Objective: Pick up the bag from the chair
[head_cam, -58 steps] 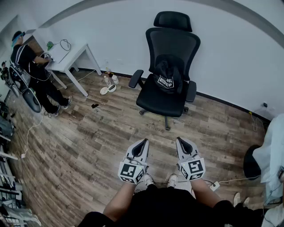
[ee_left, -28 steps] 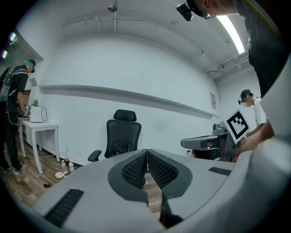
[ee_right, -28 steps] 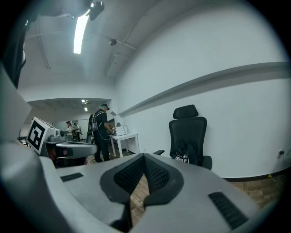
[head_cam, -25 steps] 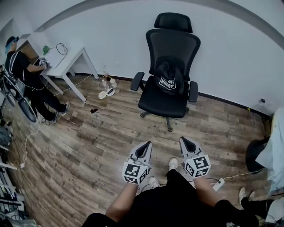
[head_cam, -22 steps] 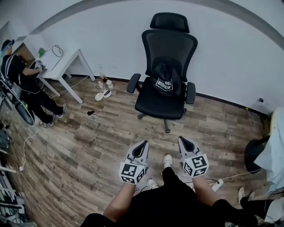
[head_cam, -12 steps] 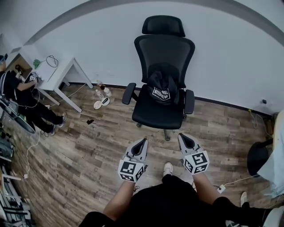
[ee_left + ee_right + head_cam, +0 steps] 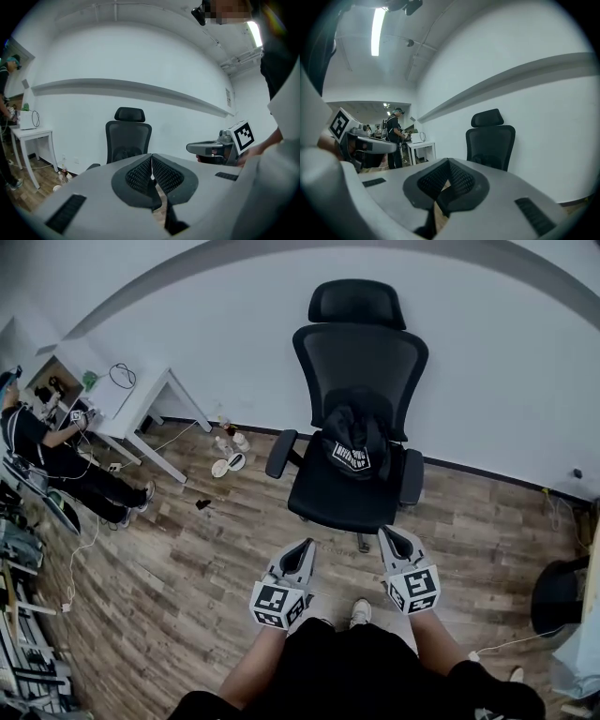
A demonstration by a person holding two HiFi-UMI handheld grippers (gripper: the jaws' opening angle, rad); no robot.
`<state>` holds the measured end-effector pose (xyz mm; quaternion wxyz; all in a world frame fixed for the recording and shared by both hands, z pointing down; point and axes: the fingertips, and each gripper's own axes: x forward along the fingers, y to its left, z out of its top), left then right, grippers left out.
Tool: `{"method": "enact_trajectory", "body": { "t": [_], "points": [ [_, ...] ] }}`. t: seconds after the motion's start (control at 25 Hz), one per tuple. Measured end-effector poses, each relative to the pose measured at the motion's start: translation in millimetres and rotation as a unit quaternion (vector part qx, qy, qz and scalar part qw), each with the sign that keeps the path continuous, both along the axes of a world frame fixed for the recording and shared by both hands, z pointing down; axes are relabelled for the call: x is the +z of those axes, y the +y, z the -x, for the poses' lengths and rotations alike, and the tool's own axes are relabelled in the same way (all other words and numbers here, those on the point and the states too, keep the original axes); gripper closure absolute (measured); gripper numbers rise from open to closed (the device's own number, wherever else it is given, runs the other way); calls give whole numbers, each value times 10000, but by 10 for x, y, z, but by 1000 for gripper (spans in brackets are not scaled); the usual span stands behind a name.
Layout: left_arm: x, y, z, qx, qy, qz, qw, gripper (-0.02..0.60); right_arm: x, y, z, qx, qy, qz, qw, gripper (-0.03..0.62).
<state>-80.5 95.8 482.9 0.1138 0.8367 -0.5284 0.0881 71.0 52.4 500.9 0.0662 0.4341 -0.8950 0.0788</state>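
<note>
A black bag [image 7: 354,441] with a white printed patch leans against the backrest on the seat of a black office chair [image 7: 352,493]. The chair [image 7: 127,139] stands ahead in the left gripper view, with the bag [image 7: 123,154] dark on its seat. Its upper part [image 7: 491,140] also rises over the jaws in the right gripper view. My left gripper [image 7: 302,548] and right gripper [image 7: 388,536] hover side by side just in front of the seat, both shut and holding nothing. The jaws meet with no gap in both gripper views.
A white table [image 7: 112,399] stands at the left with a seated person [image 7: 52,451] beside it. Bottles and a bowl [image 7: 228,448] lie on the wooden floor by the wall. A dark object [image 7: 555,596] sits at the right edge, with cables nearby.
The chair and bag have drawn closer and larger in the head view as I walked forward. Both grippers stayed shut, side by side.
</note>
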Motion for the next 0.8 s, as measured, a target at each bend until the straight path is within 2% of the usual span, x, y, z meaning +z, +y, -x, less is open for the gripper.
{"method": "enact_trajectory", "body": {
  "t": [0.16,0.4,0.6,0.8],
  "points": [
    [42,-223,-22,69,-38,10,10000,560,-9,-241,-88,125,343,-267,9990,574],
    [168,-626,41,146,61,79,9998,560,53,-593,-61,222,370,-160,9989,574],
    [225,-1095,104,411,151,69,9990,560,40,-937,121,255,702,-302,9967,574],
    [164,-1537,182,670,195,-23,9976,560,93,-1277,348,294,833,-226,9958,574]
  ]
}}
